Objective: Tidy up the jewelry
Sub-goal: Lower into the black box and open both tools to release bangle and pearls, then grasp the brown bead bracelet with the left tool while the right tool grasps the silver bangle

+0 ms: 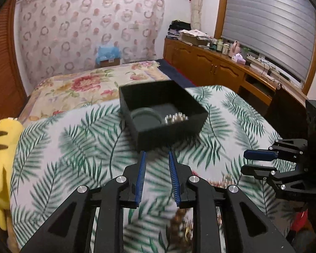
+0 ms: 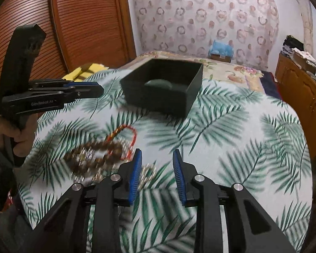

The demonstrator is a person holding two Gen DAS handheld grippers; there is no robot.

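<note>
A black open box (image 1: 170, 124) stands on the palm-leaf cloth, holding a round dark pad (image 1: 146, 117) and a silver bead bracelet (image 1: 176, 118). It also shows in the right wrist view (image 2: 164, 88). A pile of jewelry (image 2: 99, 156) lies on the cloth: brown bead strings, silver beads and a red cord (image 2: 130, 135). Some of it shows under my left gripper (image 1: 183, 227). My left gripper (image 1: 157, 158) is open and empty, just short of the box. My right gripper (image 2: 157, 158) is open and empty, right of the pile.
A yellow plush toy (image 1: 2, 160) lies at the cloth's left edge. A flowered bedspread (image 1: 90, 84) lies beyond the box. A wooden cabinet (image 1: 217, 63) with clutter runs along the right wall. A louvered wooden door (image 2: 73, 21) is at the left.
</note>
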